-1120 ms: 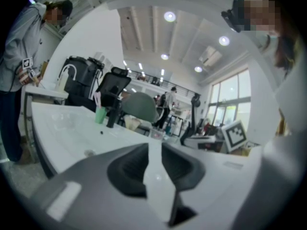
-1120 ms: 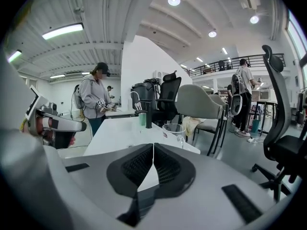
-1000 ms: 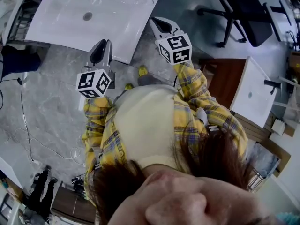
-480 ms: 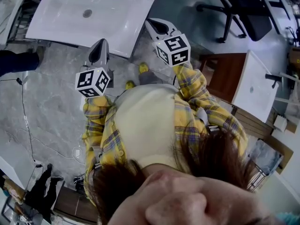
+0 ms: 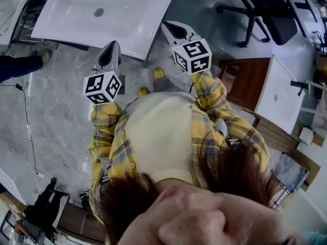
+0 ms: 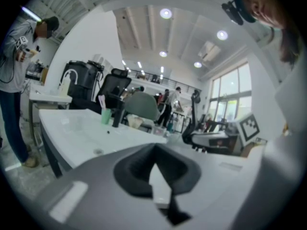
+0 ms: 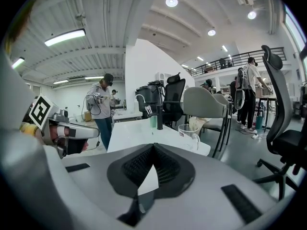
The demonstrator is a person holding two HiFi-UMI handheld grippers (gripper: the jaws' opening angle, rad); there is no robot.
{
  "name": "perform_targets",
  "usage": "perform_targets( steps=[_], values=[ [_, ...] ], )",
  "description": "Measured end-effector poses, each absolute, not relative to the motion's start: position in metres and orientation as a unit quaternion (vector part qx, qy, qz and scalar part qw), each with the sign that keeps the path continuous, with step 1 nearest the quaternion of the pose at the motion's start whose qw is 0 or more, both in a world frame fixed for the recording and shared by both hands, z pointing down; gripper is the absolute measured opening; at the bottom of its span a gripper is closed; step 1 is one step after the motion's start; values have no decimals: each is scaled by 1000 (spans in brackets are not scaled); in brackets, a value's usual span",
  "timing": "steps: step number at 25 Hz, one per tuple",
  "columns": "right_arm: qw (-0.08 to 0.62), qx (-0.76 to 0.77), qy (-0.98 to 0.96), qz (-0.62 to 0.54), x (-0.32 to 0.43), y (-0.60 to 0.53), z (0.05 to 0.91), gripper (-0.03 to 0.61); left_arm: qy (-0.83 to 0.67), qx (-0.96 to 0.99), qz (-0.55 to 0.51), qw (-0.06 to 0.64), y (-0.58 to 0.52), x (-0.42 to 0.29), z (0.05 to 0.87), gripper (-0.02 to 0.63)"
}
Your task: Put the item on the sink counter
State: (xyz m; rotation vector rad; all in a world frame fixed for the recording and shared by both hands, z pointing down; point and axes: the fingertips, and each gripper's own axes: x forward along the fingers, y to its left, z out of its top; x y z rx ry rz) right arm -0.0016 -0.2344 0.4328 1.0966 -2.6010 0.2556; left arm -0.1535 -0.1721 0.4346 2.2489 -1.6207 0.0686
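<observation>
Left gripper (image 5: pixel 112 46) & right gripper (image 5: pixel 168 25) both clenched (nothing btwn jaws), pointing twd white sink counter (image 5: pixel 133 19), clear jug (image 7: pixel 188 131) near its corner

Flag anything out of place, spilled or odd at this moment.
Nothing looks spilled, tipped or broken. One oddity: the left gripper and right gripper are both shut with nothing between their jaws, so no item is in hand for the sink counter. The glass jug stands upright near the counter's corner.
</observation>
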Motion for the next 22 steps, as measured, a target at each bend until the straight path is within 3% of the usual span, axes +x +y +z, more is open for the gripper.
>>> perform_targets(
  steps=[22],
  values=[
    [155,363,-914,92,-20,-224,428,12,-562,807,26,180,-176,-149,431,5]
  ],
)
